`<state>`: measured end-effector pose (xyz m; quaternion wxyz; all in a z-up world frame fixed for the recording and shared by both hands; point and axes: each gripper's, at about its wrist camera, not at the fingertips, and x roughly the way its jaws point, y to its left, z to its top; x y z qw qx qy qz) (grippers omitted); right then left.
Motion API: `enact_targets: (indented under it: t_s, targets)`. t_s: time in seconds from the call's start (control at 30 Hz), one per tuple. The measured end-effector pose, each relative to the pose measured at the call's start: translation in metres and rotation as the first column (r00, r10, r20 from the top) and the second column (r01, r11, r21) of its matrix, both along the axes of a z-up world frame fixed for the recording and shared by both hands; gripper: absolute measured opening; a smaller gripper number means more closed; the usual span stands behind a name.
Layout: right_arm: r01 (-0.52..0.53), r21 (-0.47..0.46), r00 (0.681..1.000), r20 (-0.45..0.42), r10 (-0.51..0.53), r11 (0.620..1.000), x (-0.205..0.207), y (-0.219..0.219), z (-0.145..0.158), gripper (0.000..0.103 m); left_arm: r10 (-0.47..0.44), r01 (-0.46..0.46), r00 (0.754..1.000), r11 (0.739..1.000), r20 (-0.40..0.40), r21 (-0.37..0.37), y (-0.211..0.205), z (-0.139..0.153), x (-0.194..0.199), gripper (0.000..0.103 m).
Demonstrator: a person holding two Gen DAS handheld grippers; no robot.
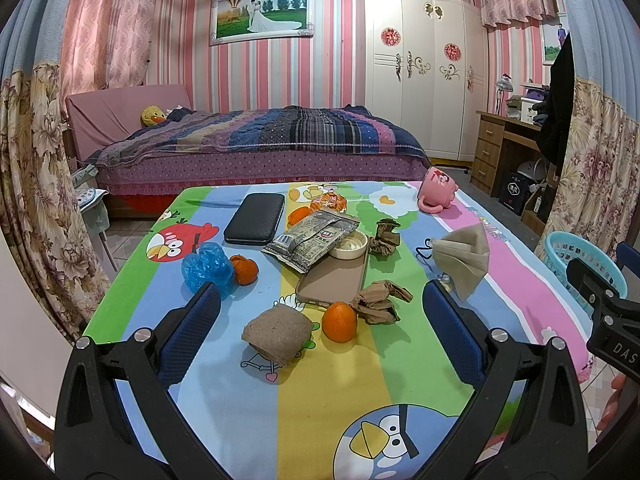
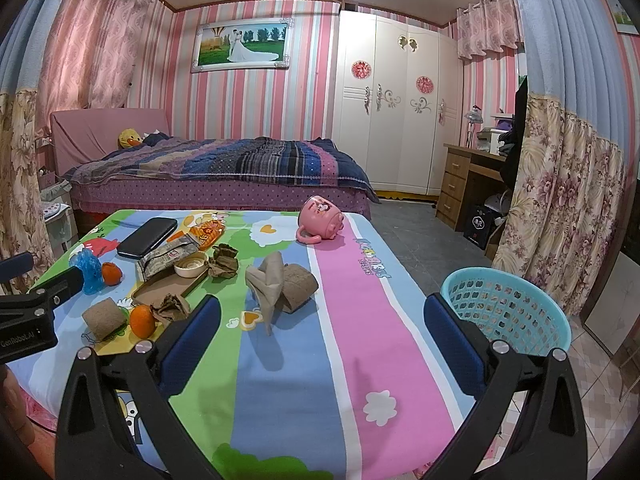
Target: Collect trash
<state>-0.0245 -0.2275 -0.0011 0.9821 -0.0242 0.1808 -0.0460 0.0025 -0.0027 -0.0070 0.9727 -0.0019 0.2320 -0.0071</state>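
Observation:
Trash lies on the cartoon-print table [image 1: 328,380]: a brown paper roll [image 1: 278,330], crumpled brown paper [image 1: 380,302], a second crumpled wad [image 1: 384,236], a folded brown tissue [image 1: 464,258], a grey snack wrapper [image 1: 312,240] and a blue plastic bag [image 1: 208,266]. My left gripper [image 1: 320,320] is open and empty, its fingers either side of the roll and an orange [image 1: 340,320]. My right gripper [image 2: 320,328] is open and empty over the table's near right part, with the tissue [image 2: 270,280] just ahead. A turquoise basket [image 2: 508,308] stands off the table's right edge.
A black wallet [image 1: 256,218], a tan phone case [image 1: 334,278], a white lid [image 1: 348,244], an orange packet [image 1: 328,202], more oranges [image 1: 245,269] and a tipped pink mug [image 1: 438,190] lie on the table. A bed [image 1: 260,148], wardrobe and desk [image 1: 504,148] stand beyond.

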Motion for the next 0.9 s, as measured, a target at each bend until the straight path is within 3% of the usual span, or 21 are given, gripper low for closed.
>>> enact_targets:
  t_s: [0.9]
  targets:
    - [0.023,0.020,1.000,0.004,-0.023,1.000,-0.0005,-0.0058,0.0012,0.099,0.009,-0.009,1.000,1.000,-0.011,0.007,0.0003,-0.0013,0.0010,0.098]
